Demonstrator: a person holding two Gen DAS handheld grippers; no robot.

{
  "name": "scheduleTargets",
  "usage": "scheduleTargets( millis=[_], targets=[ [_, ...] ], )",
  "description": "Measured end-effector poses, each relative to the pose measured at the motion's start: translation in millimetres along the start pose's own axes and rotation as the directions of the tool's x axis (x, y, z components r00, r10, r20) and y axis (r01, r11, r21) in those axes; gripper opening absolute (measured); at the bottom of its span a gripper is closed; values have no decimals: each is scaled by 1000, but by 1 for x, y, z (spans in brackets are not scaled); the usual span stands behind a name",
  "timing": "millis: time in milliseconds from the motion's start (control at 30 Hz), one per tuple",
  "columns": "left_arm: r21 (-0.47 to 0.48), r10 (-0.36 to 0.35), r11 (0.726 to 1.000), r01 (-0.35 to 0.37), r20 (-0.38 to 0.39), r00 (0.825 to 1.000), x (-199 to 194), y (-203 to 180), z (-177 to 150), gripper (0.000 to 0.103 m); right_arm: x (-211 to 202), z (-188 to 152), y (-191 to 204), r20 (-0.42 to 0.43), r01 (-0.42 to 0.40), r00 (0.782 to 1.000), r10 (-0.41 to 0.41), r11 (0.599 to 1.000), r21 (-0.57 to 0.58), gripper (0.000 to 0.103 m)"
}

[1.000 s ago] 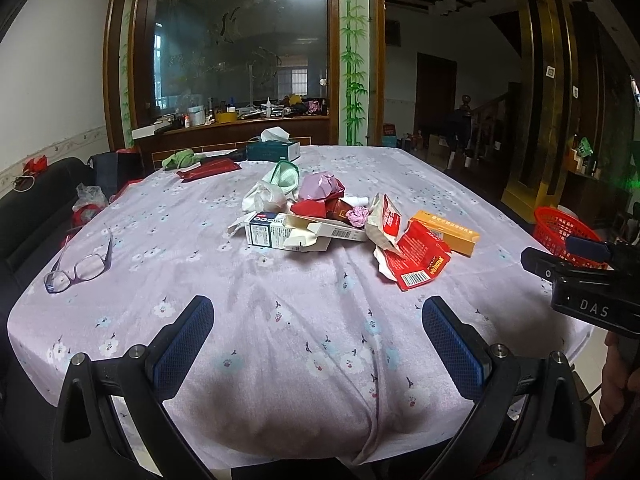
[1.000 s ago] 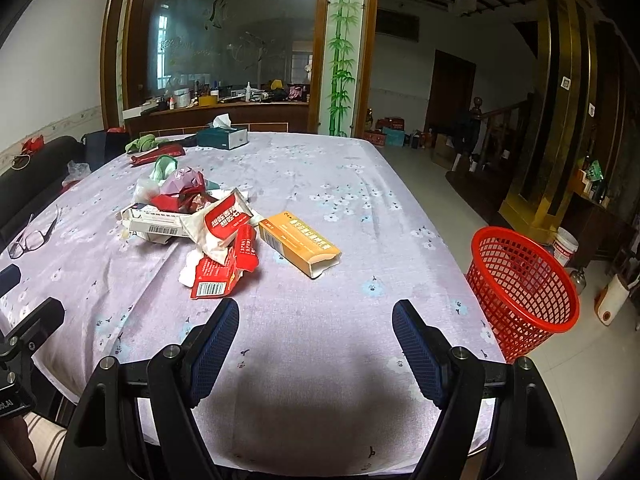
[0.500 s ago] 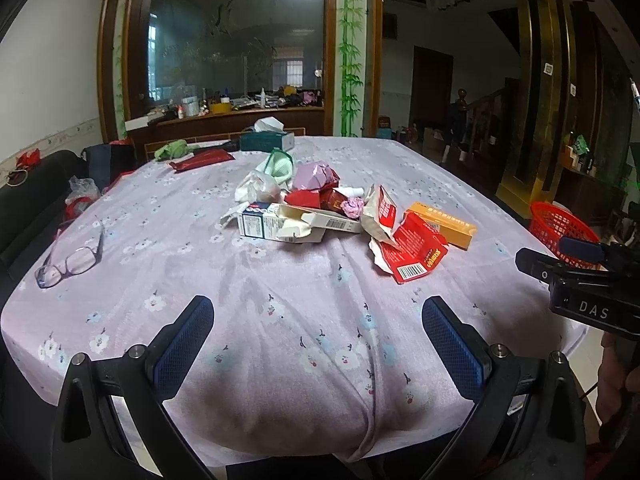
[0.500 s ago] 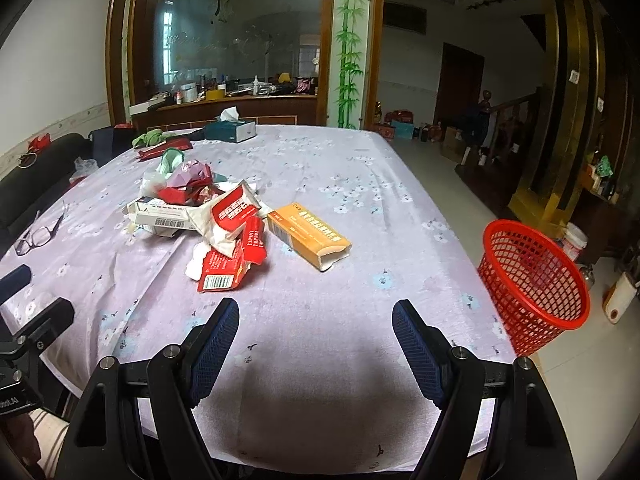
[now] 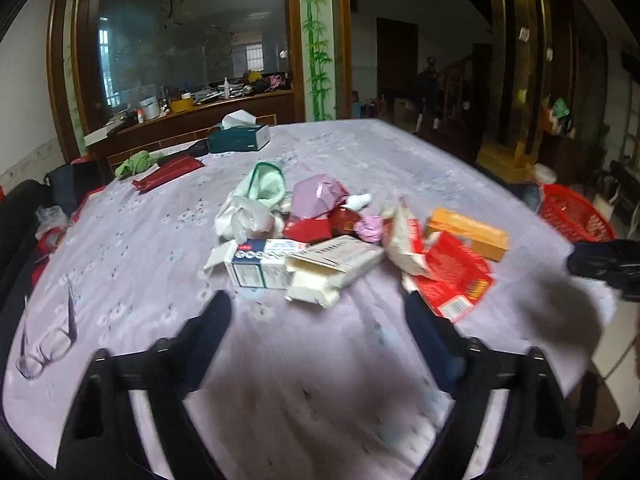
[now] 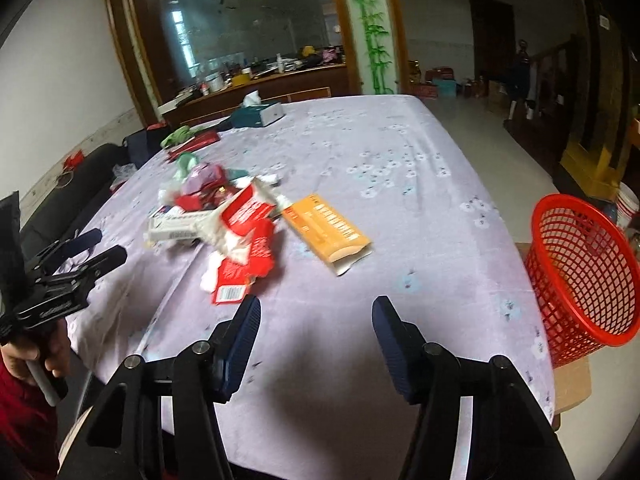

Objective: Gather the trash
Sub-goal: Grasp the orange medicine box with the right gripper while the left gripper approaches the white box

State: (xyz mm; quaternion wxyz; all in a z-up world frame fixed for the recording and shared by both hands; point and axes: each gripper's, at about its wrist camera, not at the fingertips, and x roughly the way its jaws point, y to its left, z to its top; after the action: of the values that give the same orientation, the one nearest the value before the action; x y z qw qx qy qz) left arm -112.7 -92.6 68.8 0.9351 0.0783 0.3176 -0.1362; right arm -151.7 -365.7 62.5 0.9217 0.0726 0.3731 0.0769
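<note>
Both tongs, left tongs point(image 5: 316, 316) and right tongs point(image 6: 316, 320), hang released and empty just short of the trash pile point(image 5: 320, 232) mid-counter, where the blurred, seemingly loose wrappers may scatter away from the red basket point(image 6: 580, 272) beside the counter.

No legible text or labels
</note>
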Motion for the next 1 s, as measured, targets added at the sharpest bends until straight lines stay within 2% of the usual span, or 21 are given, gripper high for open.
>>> scheduleTargets(
  millis=[67, 133, 200, 300, 367, 467, 533, 600, 633, 700, 733, 767, 800, 867, 1000],
  targets=[
    [34, -3, 999, 4, -13, 1000, 9, -3, 2, 68, 0, 1, -4, 2, 2, 1000, -2, 1000, 16, 62],
    [93, 48, 995, -47, -5, 999, 14, -10, 2, 68, 1, 3, -8, 5, 10, 1000, -10, 1000, 22, 62],
    [177, 104, 979, -105, 13, 994, 17, -20, 0, 68, 4, 4, -12, -2, 14, 1000, -14, 999, 31, 62],
    [340, 213, 914, -223, 68, 975, 24, -40, -1, 68, 8, 3, -15, -9, 13, 1000, -13, 999, 39, 62],
    [450, 289, 843, -294, 81, 954, 37, -52, -4, 68, 10, 3, -16, -13, 6, 1000, -6, 999, 51, 62],
    [527, 354, 771, -356, 109, 929, 55, -59, -3, 68, 13, 3, -16, -15, -1, 1000, 2, 999, 54, 62],
    [556, 380, 736, -386, 132, 916, 64, -63, -1, 67, 15, 2, -17, -20, -4, 1000, 5, 999, 54, 62],
    [580, 394, 707, -405, 153, 906, 72, -67, 2, 60, 16, 2, -18, -28, -6, 1000, 8, 999, 53, 62],
    [587, 403, 698, -411, 153, 903, 76, -68, 3, 48, 17, 3, -19, -31, -10, 999, 12, 998, 55, 62],
    [575, 406, 709, -408, 140, 903, 81, -66, 7, 44, 18, 5, -19, -35, -20, 999, 22, 998, 53, 62],
    [557, 402, 725, -405, 135, 905, 82, -64, 11, 37, 19, 7, -19, -39, -28, 999, 30, 998, 47, 62],
    [538, 404, 738, -407, 132, 905, 82, -60, 14, 22, 19, 8, -18, -41, -31, 999, 33, 999, 42, 62],
    [522, 403, 749, -408, 130, 906, 82, -57, 15, 13, 20, 9, -18, -43, -34, 998, 35, 999, 37, 62],
    [461, 362, 809, -364, 98, 927, 79, -45, 20, 6, 23, 14, -18, -52, -43, 998, 45, 999, 31, 62],
    [296, 214, 932, -207, 9, 977, 65, -14, 26, 3, 34, 28, -16, -69, -37, 997, 36, 999, -14, 62]
  ],
)
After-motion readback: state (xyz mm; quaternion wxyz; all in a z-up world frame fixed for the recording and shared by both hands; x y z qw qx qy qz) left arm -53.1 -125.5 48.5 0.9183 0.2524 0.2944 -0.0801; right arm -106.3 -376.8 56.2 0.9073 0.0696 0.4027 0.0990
